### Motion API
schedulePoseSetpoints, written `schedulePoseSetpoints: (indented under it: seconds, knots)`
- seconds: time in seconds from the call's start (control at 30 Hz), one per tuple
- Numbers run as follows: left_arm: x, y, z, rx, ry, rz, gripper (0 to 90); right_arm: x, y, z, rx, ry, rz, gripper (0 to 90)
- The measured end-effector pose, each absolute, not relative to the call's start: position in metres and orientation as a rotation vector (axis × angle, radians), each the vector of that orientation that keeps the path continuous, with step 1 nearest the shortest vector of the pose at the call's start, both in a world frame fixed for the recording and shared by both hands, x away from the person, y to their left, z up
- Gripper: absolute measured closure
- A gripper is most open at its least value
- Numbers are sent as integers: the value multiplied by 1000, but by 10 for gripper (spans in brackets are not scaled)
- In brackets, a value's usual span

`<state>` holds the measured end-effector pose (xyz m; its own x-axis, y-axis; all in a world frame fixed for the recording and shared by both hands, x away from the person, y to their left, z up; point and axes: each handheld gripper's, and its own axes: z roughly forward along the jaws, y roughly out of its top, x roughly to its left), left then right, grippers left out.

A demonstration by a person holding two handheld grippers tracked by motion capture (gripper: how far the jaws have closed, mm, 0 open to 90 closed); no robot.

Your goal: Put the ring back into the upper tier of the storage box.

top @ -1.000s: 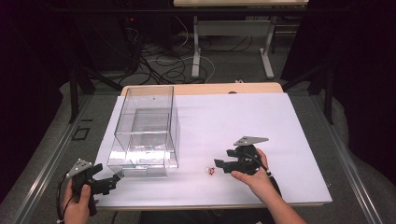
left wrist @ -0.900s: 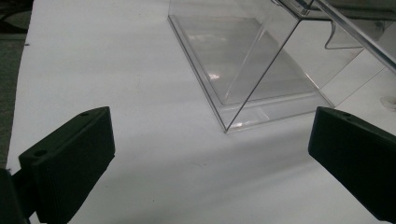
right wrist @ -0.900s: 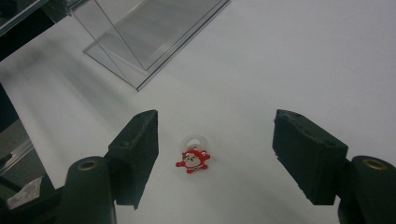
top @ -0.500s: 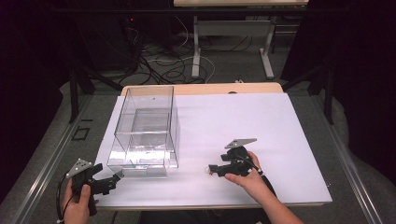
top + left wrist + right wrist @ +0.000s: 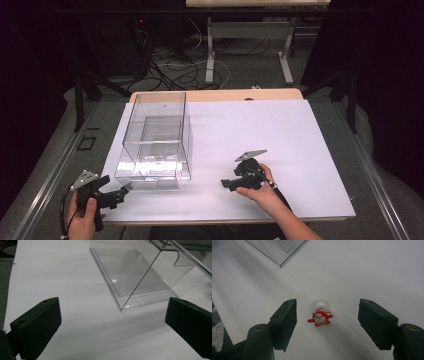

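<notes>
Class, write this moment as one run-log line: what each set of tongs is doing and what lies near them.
right tongs: open, astride Santa charm, not touching | left tongs: open, nothing between | clear box: on white table

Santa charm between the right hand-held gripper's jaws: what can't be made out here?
- Santa charm: in the high view, hidden behind the right hand-held gripper.
- Its clear ring: right gripper view, too washed out against the white table to show its join.
- Clear box: top cut off by the left gripper view's edge.

clear box (image 5: 156,142) blocks left, right open
</notes>
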<state>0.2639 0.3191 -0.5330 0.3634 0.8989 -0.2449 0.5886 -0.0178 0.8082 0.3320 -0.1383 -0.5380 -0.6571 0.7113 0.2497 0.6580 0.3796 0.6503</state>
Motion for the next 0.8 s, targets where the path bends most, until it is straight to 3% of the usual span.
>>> schedulePoseSetpoints:
  seconds: [0.8]
  knots:
    - [265,320,-534,1708,1332,423,9,333,-128,-549,1251,2636,1091,523]
